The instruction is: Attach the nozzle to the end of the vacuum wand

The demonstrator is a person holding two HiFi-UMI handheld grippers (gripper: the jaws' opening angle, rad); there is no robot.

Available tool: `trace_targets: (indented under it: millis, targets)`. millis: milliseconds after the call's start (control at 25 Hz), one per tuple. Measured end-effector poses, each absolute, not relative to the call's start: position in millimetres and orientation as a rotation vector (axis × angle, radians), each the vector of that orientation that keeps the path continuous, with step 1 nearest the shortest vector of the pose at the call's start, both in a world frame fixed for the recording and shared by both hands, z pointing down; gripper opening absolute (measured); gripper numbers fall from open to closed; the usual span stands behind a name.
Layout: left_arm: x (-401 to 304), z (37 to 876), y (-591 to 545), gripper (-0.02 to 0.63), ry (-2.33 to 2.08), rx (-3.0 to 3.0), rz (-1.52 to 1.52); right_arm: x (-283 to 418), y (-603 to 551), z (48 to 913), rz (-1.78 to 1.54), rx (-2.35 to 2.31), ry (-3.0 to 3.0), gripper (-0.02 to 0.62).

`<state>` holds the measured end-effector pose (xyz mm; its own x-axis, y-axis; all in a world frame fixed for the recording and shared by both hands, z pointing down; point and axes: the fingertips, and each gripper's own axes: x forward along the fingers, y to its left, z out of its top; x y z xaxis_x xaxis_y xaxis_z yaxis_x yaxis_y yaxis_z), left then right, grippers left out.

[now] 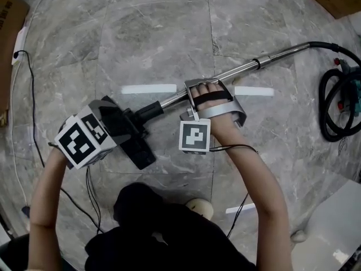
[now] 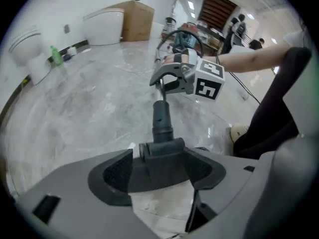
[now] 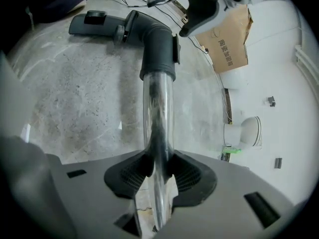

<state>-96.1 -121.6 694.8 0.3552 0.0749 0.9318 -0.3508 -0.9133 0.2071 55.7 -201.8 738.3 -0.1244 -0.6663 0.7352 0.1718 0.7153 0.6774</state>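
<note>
The chrome vacuum wand [image 1: 242,66] lies slanted across the marble floor. Its dark end collar [image 1: 148,110] is seated in the black floor nozzle [image 1: 135,143]. My right gripper [image 1: 207,86] is shut on the wand, and in the right gripper view its pads [image 3: 130,171] pinch the tube [image 3: 158,113] below the dark elbow [image 3: 158,46], with the nozzle [image 3: 94,23] beyond. My left gripper [image 1: 125,130] hangs over the nozzle, pointing steeply down. In the left gripper view its jaws [image 2: 159,171] stand wide open with the nozzle's neck [image 2: 162,121] and hinge piece [image 2: 160,151] between them.
A coiled black hose [image 1: 337,109] lies at the right. A cardboard box [image 1: 10,21] and a thin cable [image 1: 31,89] are at the left. White tape strips [image 1: 149,89] mark the floor. A toilet [image 2: 26,54], a green bottle [image 2: 56,55] and a box [image 2: 135,20] stand along the wall.
</note>
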Motion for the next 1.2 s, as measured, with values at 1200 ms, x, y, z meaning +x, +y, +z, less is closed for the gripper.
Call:
trace_targets:
  millis: [1200]
  targets:
    - [-153.3, 743.4, -90.3, 0.276, -0.618, 1.600, 0.388, 51.2, -190.4, 728.8, -0.867, 0.353, -1.495, 0.150]
